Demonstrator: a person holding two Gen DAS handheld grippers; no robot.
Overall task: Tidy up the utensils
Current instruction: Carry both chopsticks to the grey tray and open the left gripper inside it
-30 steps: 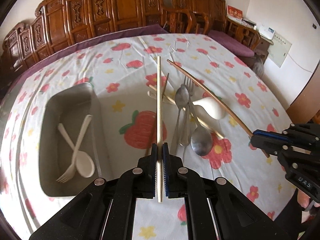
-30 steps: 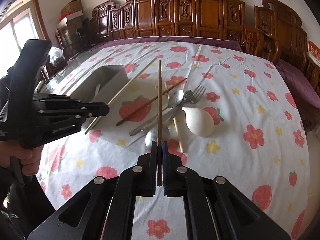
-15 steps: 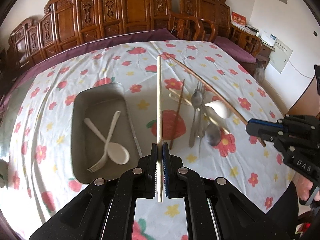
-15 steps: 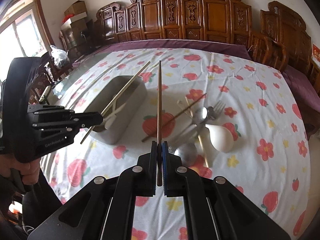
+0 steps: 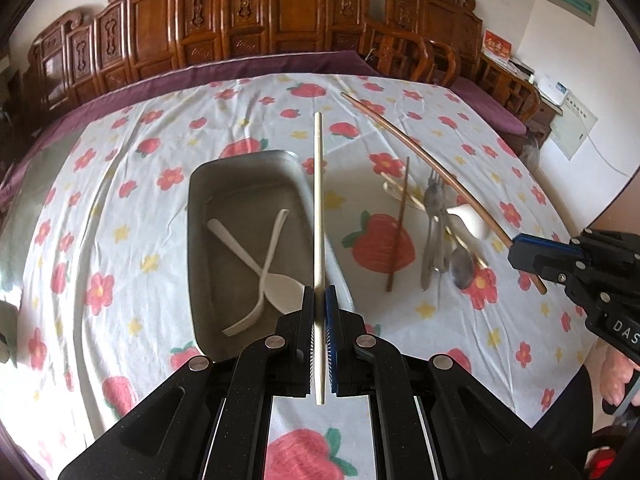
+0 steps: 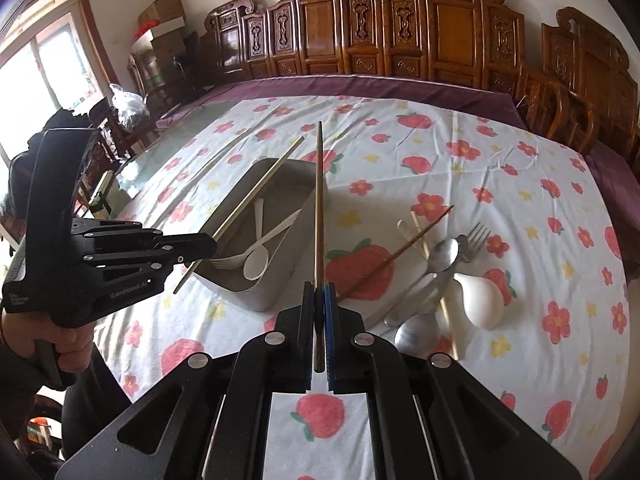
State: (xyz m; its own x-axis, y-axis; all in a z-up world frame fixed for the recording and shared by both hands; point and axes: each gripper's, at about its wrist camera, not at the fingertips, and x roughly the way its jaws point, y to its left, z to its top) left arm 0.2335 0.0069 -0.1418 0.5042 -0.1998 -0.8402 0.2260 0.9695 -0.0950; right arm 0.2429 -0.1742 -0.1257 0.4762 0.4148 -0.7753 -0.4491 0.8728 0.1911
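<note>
Both tongs have swung toward the tray [image 5: 200,184], left [image 5: 319,340] clamping pale chopstick [image 5: 318,200], right [image 6: 319,340] brown chopstick [image 6: 319,200]

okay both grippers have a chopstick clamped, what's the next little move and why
Probably lower the left gripper toward the metal tray and let go there. Its pale chopstick already hangs along the tray's right edge, where a plastic spoon and fork lie; the right gripper with its brown chopstick can follow.
</note>
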